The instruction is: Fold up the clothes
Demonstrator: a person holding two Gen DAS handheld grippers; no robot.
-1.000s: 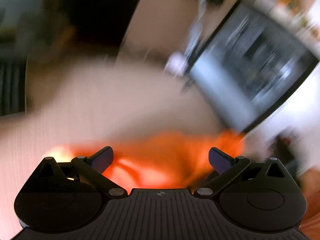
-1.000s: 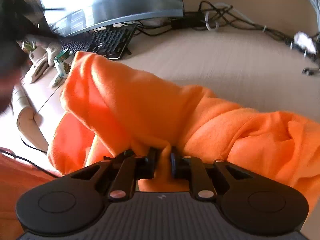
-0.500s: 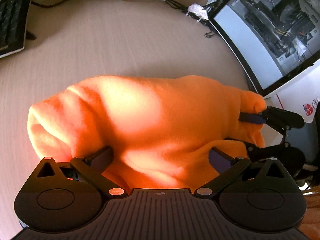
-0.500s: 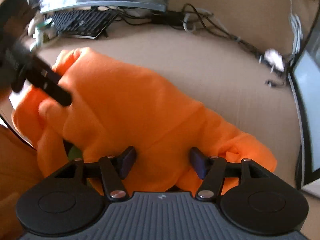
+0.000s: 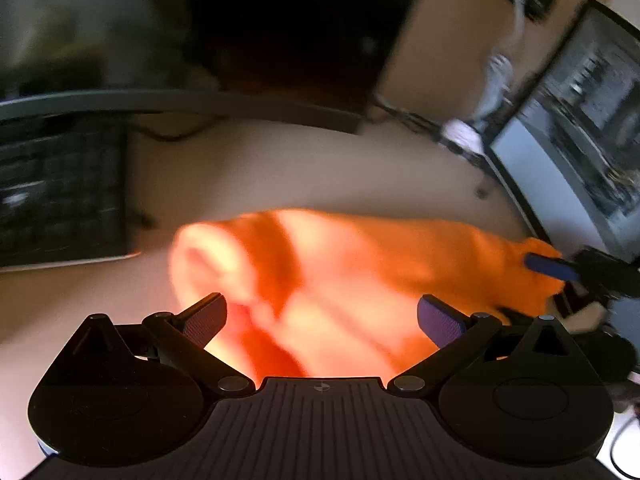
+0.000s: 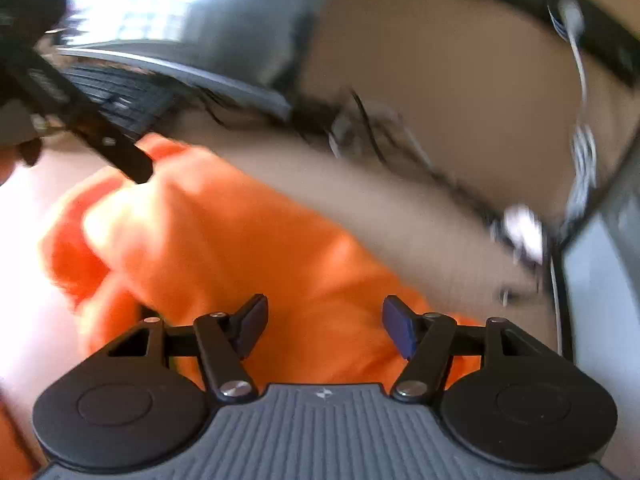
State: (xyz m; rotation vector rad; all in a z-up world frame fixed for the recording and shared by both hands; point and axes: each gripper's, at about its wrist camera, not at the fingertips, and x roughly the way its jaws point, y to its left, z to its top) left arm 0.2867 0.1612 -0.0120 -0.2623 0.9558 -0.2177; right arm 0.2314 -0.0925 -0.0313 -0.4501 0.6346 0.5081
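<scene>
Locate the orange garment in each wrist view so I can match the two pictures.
Left wrist: the orange garment lies across the middle, just beyond the open left gripper.
Right wrist: the orange garment fills the lower left and centre, behind the open right gripper.
Shared landmark: the keyboard, at upper left in both.

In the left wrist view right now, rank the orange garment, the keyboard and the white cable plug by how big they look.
1. Orange garment, the widest patch by far, though it lies nearest the camera.
2. Keyboard, cut off by the left edge, so its full extent is unknown.
3. White cable plug, a small blurred blob farther back.
</scene>
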